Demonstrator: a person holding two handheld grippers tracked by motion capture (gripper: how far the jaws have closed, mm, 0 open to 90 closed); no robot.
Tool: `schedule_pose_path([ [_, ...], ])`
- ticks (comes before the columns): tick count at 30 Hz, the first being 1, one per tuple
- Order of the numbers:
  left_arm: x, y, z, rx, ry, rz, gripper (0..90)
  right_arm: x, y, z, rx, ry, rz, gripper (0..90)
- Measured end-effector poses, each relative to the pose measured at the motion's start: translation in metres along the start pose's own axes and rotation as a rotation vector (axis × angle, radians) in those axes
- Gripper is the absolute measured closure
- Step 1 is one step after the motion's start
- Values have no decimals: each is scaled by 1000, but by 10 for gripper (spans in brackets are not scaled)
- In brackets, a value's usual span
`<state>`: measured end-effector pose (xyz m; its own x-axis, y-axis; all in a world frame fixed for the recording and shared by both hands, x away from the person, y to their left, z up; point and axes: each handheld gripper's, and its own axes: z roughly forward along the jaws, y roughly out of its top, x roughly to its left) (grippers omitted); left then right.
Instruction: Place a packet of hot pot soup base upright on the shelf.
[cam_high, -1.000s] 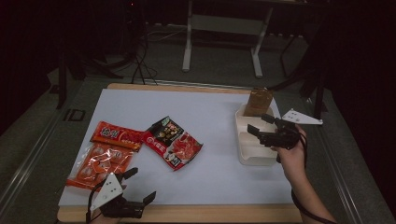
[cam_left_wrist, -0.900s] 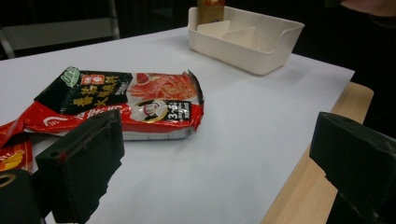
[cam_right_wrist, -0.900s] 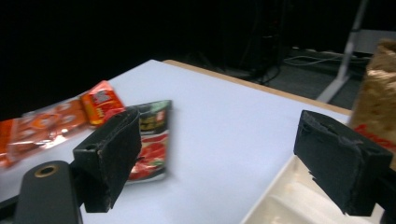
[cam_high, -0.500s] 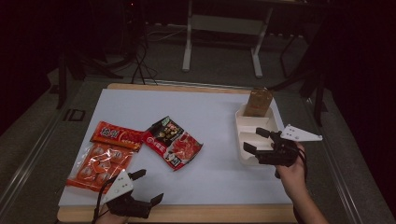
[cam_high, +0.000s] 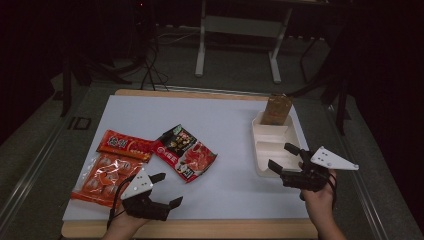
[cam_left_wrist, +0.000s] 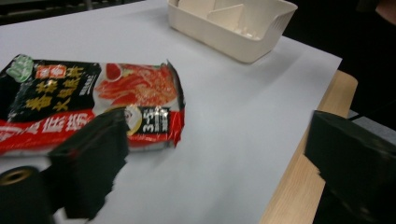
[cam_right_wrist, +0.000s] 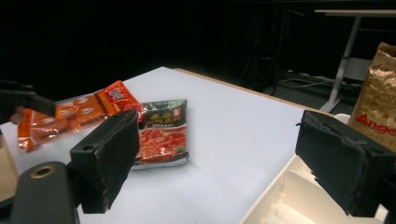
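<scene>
Both hand-held grippers are black, the left gripper (cam_high: 166, 189) and the right gripper (cam_high: 284, 156) each topped by a grey three-cornered plate. A black cable trails from the left one. The jaw pads look like rough black foam

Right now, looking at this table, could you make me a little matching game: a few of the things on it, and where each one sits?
Things:
1. gold-brown bag
2. black and red packet
3. clear pack of orange pieces
4. cream divided tray

Places:
A. middle of the white sheet
B. standing in the tray's far end
C. near left corner, beside the left gripper
D. right side, just ahead of the right gripper

Pairs: 1-B, 2-A, 3-C, 4-D
</scene>
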<state>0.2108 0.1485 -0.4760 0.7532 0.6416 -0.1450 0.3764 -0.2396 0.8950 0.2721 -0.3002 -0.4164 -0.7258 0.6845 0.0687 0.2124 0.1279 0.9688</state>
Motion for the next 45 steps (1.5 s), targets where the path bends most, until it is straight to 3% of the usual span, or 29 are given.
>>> schedule_pose_path([
  [5, 5, 13, 9, -11, -1, 6, 229, 1, -2, 0, -2, -27, -26, 135],
  [9, 10, 26, 21, 4, 29, 6, 383, -1, -4, 3, -1, -8, -2, 135],
  [11, 12, 32, 28, 16, 51, 21, 410, -1, -5, 4, -3, 1, 9, 135],
  [12, 13, 35, 31, 22, 59, 23, 473, 0, -6, 4, 1, 5, 12, 136],
  [14, 15, 40, 39, 33, 60, 19, 538, 0, -7, 5, 6, 10, 9, 136],
  [19, 15, 53, 64, 82, 54, 69, 703, 0, -11, 7, 17, 30, 25, 138],
  [26, 23, 62, 92, 127, 44, 65, 874, 3, -11, 8, 18, 48, 10, 141],
  [33, 33, 65, 121, 193, 51, 81, 900, 6, -12, 9, 11, 64, -7, 142],
  [38, 39, 65, 139, 245, 53, 57, 900, 7, -11, 7, -1, 64, -18, 143],
  [42, 45, 69, 151, 291, 79, 72, 900, 6, -13, 6, 4, 66, -4, 142],
  [45, 50, 72, 156, 295, 73, 57, 900, 6, -15, 6, 11, 67, -4, 142],
])
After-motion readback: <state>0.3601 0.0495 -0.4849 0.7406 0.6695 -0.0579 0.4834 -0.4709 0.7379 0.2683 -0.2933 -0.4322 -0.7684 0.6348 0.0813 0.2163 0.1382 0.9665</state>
